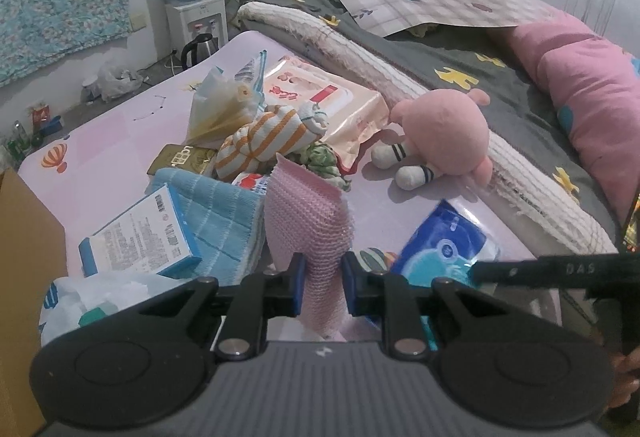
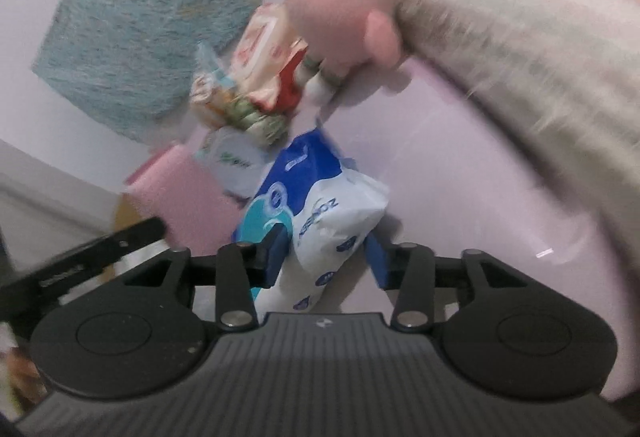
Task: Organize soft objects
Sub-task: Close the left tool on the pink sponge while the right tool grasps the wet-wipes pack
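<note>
Left gripper (image 1: 322, 283) pinches the pink mesh cloth (image 1: 308, 221). Only the right view shows the right gripper (image 2: 326, 257) half-closed around the blue tissue pack (image 2: 320, 213); contact there is blurred.
</note>
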`<state>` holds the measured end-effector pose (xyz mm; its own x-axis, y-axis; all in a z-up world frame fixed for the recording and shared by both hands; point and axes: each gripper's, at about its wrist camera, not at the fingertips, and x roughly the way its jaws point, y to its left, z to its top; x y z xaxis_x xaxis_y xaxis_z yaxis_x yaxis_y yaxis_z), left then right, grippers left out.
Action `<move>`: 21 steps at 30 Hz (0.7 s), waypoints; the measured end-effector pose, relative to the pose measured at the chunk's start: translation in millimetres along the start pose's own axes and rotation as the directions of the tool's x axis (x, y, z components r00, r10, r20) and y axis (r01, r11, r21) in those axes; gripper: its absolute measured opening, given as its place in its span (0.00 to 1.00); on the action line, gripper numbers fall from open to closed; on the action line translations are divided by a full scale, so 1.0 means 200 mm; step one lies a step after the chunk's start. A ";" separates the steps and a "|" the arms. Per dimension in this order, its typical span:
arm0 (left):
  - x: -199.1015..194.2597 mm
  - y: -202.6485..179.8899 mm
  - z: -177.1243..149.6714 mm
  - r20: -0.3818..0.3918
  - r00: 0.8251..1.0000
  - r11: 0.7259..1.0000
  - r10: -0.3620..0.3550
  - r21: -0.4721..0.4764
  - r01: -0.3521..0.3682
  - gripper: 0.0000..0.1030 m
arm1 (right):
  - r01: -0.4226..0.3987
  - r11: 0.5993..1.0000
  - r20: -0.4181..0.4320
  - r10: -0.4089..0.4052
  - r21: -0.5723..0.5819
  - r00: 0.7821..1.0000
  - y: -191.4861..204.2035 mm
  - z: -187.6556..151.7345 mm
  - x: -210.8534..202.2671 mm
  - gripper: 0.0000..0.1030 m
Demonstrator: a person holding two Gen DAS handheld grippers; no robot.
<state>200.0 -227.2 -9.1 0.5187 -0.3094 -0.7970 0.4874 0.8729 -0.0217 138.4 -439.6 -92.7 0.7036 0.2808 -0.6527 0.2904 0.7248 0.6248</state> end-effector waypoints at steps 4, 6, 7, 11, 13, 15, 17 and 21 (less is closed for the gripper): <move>-0.01 0.01 -0.01 0.003 1.000 1.000 0.002 -0.001 -0.002 0.20 | 0.085 0.996 0.085 -0.084 -0.009 0.993 0.07 0.01 -0.04 0.61; -0.01 0.01 -0.01 0.002 1.000 1.000 0.002 -0.001 -0.002 0.20 | 0.080 0.996 0.090 -0.077 -0.033 0.993 0.12 0.00 -0.01 0.62; -0.02 0.01 -0.01 0.003 1.000 1.000 0.003 -0.001 -0.003 0.19 | 0.074 0.996 0.083 -0.070 -0.041 0.994 0.14 0.00 0.02 0.62; -0.02 0.02 -0.02 0.000 1.000 1.000 0.006 -0.003 -0.006 0.11 | 0.086 0.991 0.093 -0.076 -0.103 0.993 0.20 0.01 0.11 0.59; -0.02 0.03 -0.02 -0.007 1.000 1.000 0.006 -0.003 -0.006 0.08 | 0.077 0.988 0.101 -0.064 -0.137 0.993 0.22 0.02 0.14 0.59; -0.01 0.03 -0.01 -0.010 1.000 1.000 0.010 -0.005 -0.010 0.08 | 0.095 0.979 0.119 -0.074 -0.179 0.990 0.25 0.03 0.17 0.59; -0.01 0.04 -0.01 -0.010 1.000 1.000 0.013 -0.007 -0.013 0.08 | 0.133 0.970 0.135 -0.106 -0.206 0.985 0.28 0.03 0.17 0.62; 0.00 0.04 -0.01 -0.012 1.000 1.000 0.013 -0.008 -0.013 0.08 | 0.128 0.954 0.135 -0.094 -0.272 0.986 0.35 -0.03 0.07 0.87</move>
<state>202.8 -219.3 -10.2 0.5169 -0.2935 -0.8042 0.4751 0.8798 -0.0158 164.3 -380.8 -61.8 0.7546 0.1239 -0.6443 0.1904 0.8984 0.3958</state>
